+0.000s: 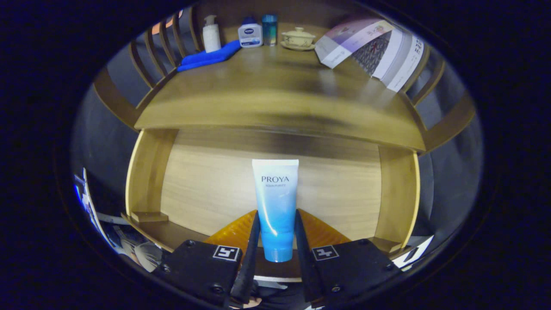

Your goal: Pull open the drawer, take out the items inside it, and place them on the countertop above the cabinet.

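Note:
A white-to-blue cosmetic tube (275, 206) sits between the two fingers of my gripper (276, 234), cap end toward me, and both fingers press on its lower half. It hangs above the open wooden drawer (146, 172), whose pale bottom panel shows behind it. Beyond the drawer lies the cabinet's wooden countertop (275, 99).
At the back of the countertop stand a white pump bottle (211, 33), a white lotion bottle with blue cap (250, 32), a blue glass (269, 29) and a lidded ceramic cup on a saucer (298, 38). A folded blue cloth (209, 56) lies left, an open booklet (374, 47) right. Wooden rails flank both sides.

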